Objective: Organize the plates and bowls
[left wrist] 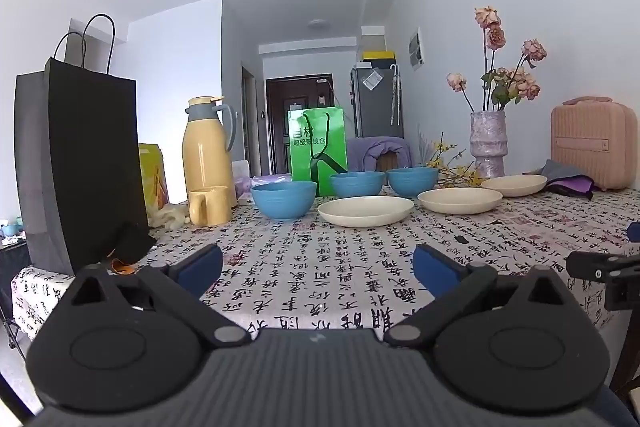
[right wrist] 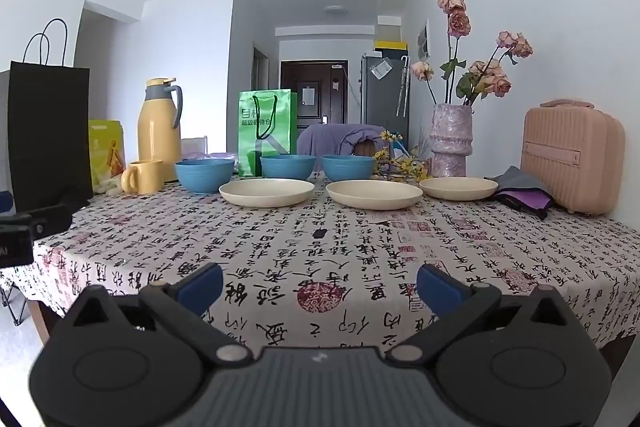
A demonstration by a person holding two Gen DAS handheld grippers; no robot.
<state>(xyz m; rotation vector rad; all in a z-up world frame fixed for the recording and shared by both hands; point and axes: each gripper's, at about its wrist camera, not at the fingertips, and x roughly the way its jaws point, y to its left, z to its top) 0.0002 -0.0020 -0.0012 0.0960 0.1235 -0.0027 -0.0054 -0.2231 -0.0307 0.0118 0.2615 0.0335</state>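
While both grippers hover over the near edge of the table (right wrist: 400, 239), the left gripper (left wrist: 318, 267) and right gripper (right wrist: 320, 285) are spread wide, nothing between the fingers. Three blue bowls (right wrist: 286, 166) sit in a row at the far side, with three cream plates (right wrist: 266, 192) lined up just in front.

The black paper bag (right wrist: 48, 131) is running off the right wrist view's left edge. The pink case (left wrist: 592, 143) is hiding part of the folded cloths (left wrist: 568, 179). The green bag (left wrist: 318, 147) is standing behind the bowls (left wrist: 357, 183), its foot hidden.
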